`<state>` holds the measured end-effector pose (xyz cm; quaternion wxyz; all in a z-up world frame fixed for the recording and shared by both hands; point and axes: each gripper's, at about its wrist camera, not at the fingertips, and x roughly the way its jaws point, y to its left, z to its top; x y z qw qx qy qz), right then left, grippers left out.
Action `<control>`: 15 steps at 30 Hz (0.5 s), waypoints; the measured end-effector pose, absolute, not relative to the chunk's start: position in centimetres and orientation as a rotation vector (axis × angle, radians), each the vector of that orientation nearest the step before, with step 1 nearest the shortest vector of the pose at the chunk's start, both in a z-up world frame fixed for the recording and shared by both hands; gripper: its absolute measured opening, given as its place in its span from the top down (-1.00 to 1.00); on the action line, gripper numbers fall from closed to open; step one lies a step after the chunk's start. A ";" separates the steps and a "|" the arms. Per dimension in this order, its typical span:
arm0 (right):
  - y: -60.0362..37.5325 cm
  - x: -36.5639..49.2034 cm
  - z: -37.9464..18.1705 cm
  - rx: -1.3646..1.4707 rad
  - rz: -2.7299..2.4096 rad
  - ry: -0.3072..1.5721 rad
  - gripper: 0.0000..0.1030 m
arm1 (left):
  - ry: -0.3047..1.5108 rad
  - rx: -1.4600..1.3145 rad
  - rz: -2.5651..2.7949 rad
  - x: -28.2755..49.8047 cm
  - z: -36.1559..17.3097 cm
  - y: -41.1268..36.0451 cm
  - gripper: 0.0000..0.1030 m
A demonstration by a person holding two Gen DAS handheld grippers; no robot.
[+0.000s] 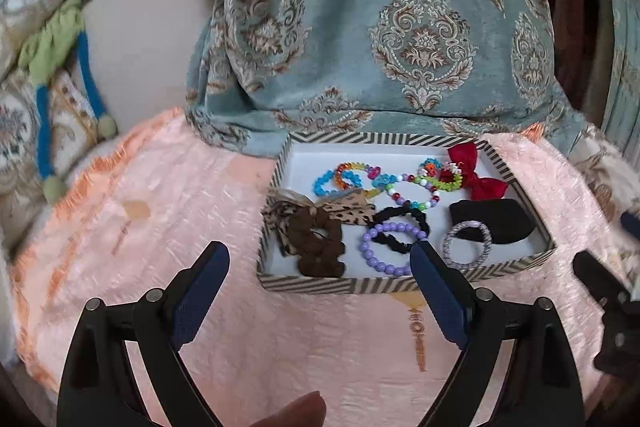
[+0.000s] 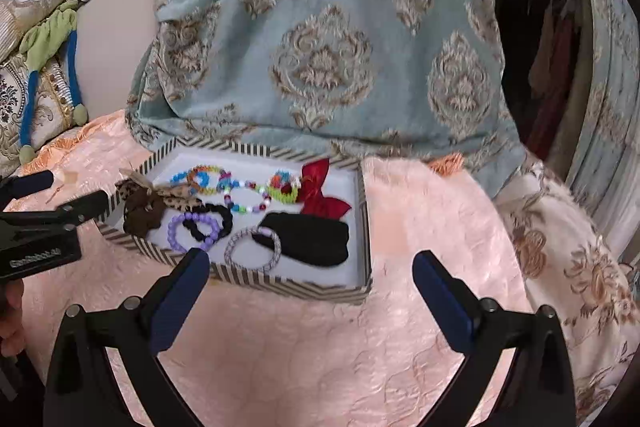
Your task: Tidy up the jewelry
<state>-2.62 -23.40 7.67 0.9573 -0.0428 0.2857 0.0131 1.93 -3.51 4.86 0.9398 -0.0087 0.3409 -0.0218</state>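
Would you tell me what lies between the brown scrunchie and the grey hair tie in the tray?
In both views, the purple bead bracelet and black scrunchie lie between them.

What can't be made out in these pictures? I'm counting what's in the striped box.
- Black hair tie: partly covered by the purple bead bracelet, both views.
- Leopard bow: overlapped by the brown scrunchie.
- Small bead bracelets: tangled and blurred in the right wrist view; count unclear.
- Box: near inner wall hidden.

Peach-pink fuzzy blanket (image 2: 320, 347) covers the surface, teal damask fabric (image 2: 320, 47) hangs at 12 o'clock, ornate cushions (image 1: 24, 115) at 9 (green-and-blue cord (image 1: 60, 67) draped there), clothes in a dark closet (image 2: 552, 67) at 2.
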 end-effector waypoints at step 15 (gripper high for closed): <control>-25.4 0.1 5.9 0.094 0.037 0.749 -1.00 | 0.801 -0.005 -0.086 3.9 5.4 -5.0 -0.52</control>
